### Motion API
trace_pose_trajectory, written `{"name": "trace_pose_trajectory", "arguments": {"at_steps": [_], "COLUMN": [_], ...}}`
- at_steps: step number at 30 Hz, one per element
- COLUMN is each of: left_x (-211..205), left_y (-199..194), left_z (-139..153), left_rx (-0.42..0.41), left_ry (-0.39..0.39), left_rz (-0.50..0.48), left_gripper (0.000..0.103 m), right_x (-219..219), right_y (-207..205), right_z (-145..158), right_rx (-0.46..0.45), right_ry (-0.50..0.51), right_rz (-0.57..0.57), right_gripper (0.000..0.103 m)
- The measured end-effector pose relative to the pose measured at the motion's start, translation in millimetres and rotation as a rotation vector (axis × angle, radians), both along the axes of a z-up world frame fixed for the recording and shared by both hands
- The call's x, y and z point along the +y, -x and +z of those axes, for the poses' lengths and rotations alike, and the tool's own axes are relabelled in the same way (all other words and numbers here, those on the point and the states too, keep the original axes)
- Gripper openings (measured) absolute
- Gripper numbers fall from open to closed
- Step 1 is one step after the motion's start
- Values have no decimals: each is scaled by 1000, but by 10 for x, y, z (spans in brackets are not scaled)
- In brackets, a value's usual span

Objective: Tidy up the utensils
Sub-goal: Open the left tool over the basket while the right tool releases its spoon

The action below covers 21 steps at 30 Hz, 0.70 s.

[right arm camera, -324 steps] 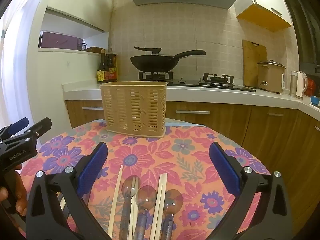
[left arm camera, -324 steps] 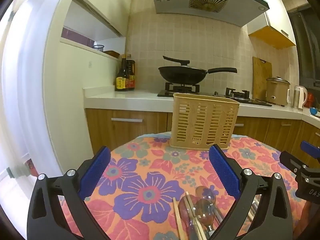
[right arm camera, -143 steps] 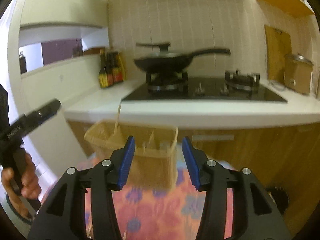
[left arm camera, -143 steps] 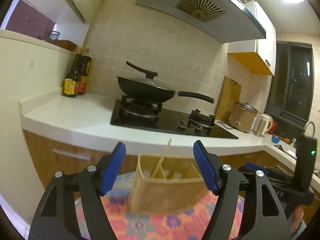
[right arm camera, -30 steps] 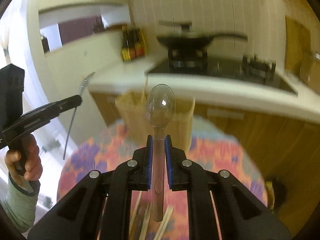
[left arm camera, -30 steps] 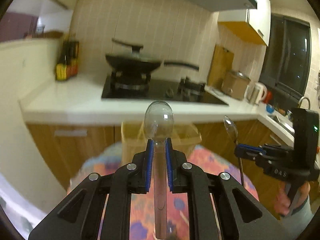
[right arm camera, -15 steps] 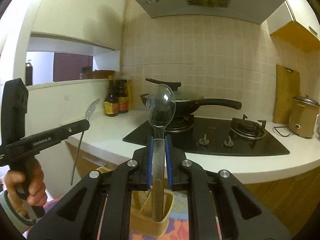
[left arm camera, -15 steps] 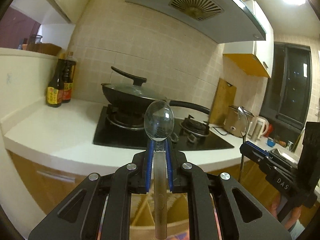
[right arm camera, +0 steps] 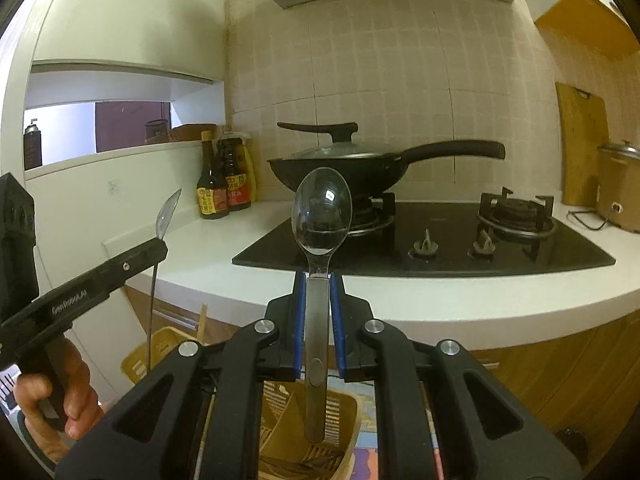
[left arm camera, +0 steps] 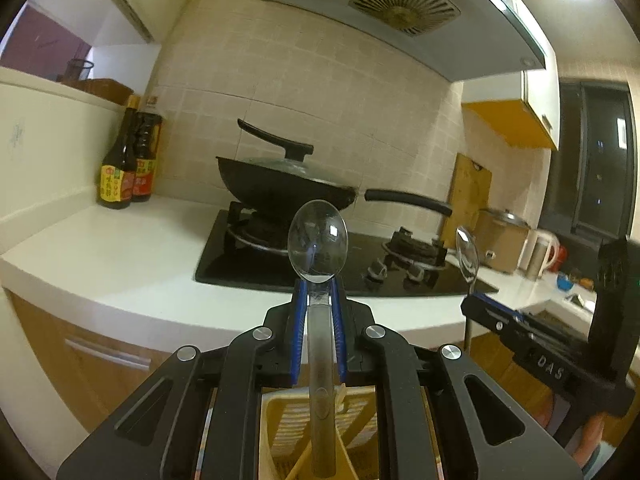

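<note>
Left hand-held gripper (left arm camera: 318,312) clenched on a spoon (left arm camera: 318,240) at the neck, bowl up, handle hanging straight down past the blue pads (left arm camera: 298,320). Handle tip low inside the beige basket (left arm camera: 272,432), near a divider; contact with the basket floor not discernible. A chopstick (left arm camera: 304,462) leaning in the same basket, just beside the handle.

Right hand-held gripper (right arm camera: 318,308) likewise clamped on a second spoon (right arm camera: 321,212), upright, bowl above the fingers. Handle end hanging over the basket's open top (right arm camera: 344,420), just above or at rim level, apart from the slotted walls. Free space on both sides of the handle within that compartment.

From the right wrist view: left gripper off to the left side, its spoon (right arm camera: 166,216) tilted slightly, thin handle running down to the basket's far corner (right arm camera: 140,360). Another chopstick (right arm camera: 203,320) standing at that corner.

Beyond: white counter edge (right arm camera: 440,304) curving across, black hob (right arm camera: 420,248) with a lidded wok (right arm camera: 340,168), sauce bottles (right arm camera: 224,176) at the wall. Flowered cloth of the table (right arm camera: 368,462) only a sliver beside the basket.
</note>
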<state>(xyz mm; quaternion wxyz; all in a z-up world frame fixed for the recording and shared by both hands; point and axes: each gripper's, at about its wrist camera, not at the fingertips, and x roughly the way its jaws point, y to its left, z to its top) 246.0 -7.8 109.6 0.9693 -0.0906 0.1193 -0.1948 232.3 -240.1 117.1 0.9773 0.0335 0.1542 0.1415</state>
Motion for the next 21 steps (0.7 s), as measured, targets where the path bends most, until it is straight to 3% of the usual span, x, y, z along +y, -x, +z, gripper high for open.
{"name": "trace_pose_trajectory", "arguments": {"at_steps": [7,9,13,17,21], "left_x": [91,132,248,337,420], "left_y": [104,171,359,614,948], "left_z": [-87,-85,-39,30,87], "left_rx": [33,40,51,56,62], "left_ry": [19,16,40,50,52], "left_rz": [-32,-31,-50,-72,-90], "left_gripper": [12,12,25,32,37], "right_x": [9,-21,-63,-128,-145], "right_y": [161,259,464,792,1137], "right_z": [-42,-32,-12,19,61], "right_rx": [26,36,55,70,87], "right_ry": [-5,-20,-34,-57,-49], "right_rz": [13,21,39,57,58], "right_gripper": [12,16,18,48,48]}}
